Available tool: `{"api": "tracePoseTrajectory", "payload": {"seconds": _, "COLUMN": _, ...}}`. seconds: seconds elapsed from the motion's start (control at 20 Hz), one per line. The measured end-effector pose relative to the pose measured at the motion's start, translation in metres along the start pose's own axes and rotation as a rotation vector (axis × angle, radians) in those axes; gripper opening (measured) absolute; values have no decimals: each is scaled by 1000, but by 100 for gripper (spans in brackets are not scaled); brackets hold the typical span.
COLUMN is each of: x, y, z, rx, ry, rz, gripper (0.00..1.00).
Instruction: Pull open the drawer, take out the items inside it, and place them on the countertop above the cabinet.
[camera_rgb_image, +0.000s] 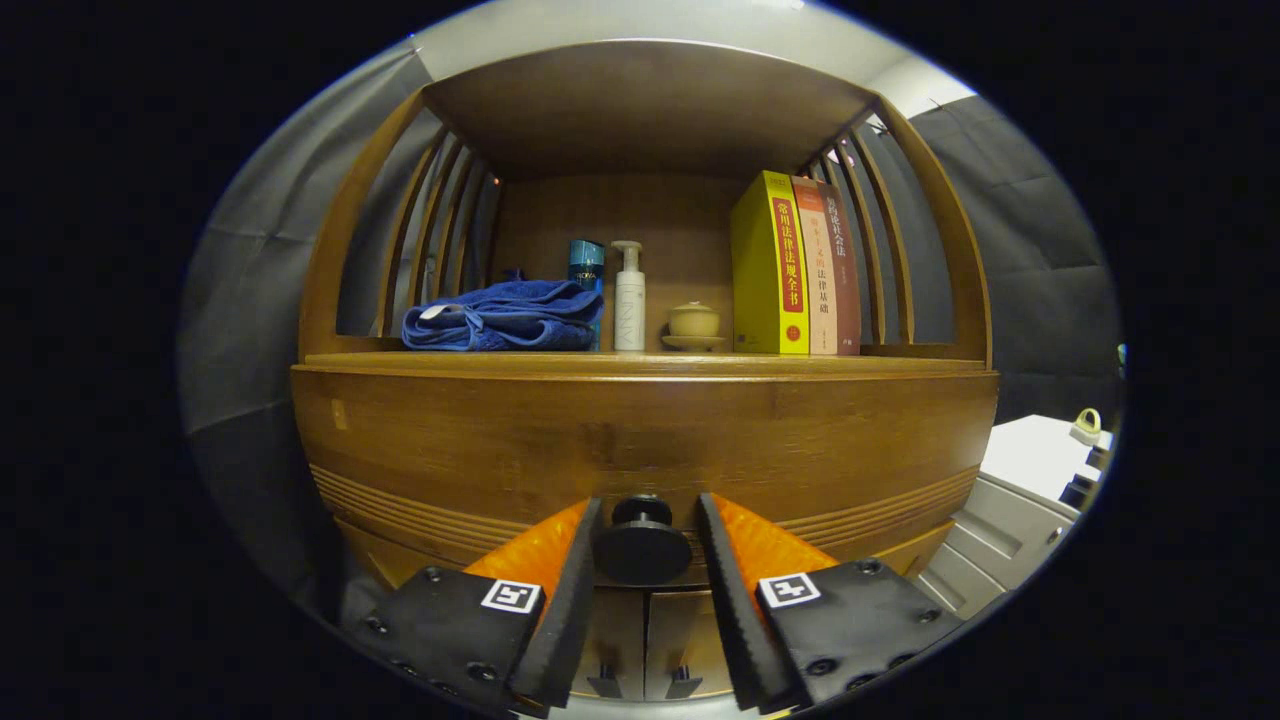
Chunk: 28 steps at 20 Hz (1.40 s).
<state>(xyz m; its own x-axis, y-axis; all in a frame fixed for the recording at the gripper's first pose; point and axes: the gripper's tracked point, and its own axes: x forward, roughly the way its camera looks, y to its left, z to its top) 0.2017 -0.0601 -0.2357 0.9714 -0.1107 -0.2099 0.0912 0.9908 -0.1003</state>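
Drawer front seen closed, its round black knob flanked by the parted fingers of the gripper, neither finger seen pressing

The gripper has its jaws spread either side of the round black knob on the closed wooden drawer, with slight gaps. On the worktop above sit a folded blue towel, pump bottle, lidded cup and upright books.
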Motion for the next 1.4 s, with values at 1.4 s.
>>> {"api": "tracePoseTrajectory", "payload": {"seconds": 1.4, "x": -177, "y": -1, "z": -9, "rx": 60, "ry": 139, "rz": 16, "gripper": 33}}
